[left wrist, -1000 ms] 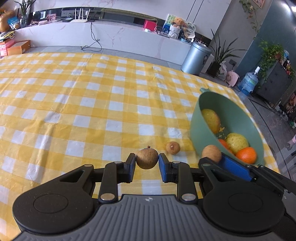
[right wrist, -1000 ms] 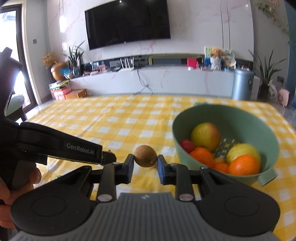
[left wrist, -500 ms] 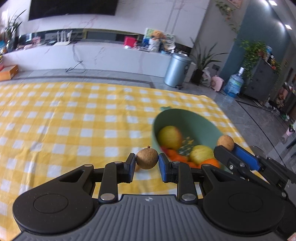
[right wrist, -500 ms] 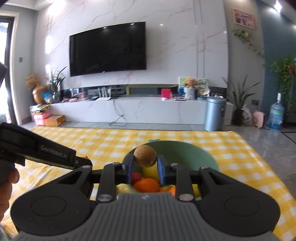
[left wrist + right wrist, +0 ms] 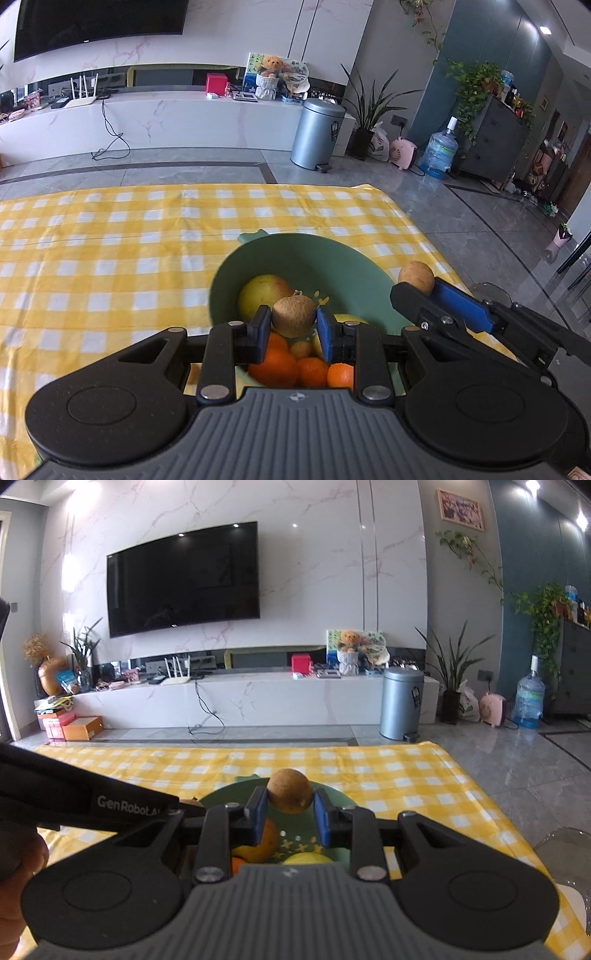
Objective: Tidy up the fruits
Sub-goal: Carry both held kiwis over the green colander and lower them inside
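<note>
A small brown longan (image 5: pixel 294 315) sits pinched between the blue pads of my left gripper (image 5: pixel 294 325), held over the green bowl (image 5: pixel 343 266). The bowl holds an apple (image 5: pixel 262 295), oranges (image 5: pixel 275 363) and another small brown fruit (image 5: pixel 301 349). My right gripper (image 5: pixel 289 805) is shut on a second longan (image 5: pixel 290 791), also above the green bowl (image 5: pixel 334 799). In the left wrist view the right gripper's fingers (image 5: pixel 458 306) reach in from the right with their longan (image 5: pixel 416 277) over the bowl's rim. The left gripper's arm (image 5: pixel 92 801) crosses the right wrist view at left.
A yellow and white checked cloth (image 5: pixel 110 258) covers the table; its far edge and right edge are close to the bowl. A person's hand (image 5: pixel 18 860) shows at the left. Beyond the table stand a grey bin (image 5: pixel 402 703) and a TV bench (image 5: pixel 240 698).
Both grippers have risen and swung over the green bowl, each still holding its longan. The small brown fruit that lay on the cloth beside the bowl is out of sight.
</note>
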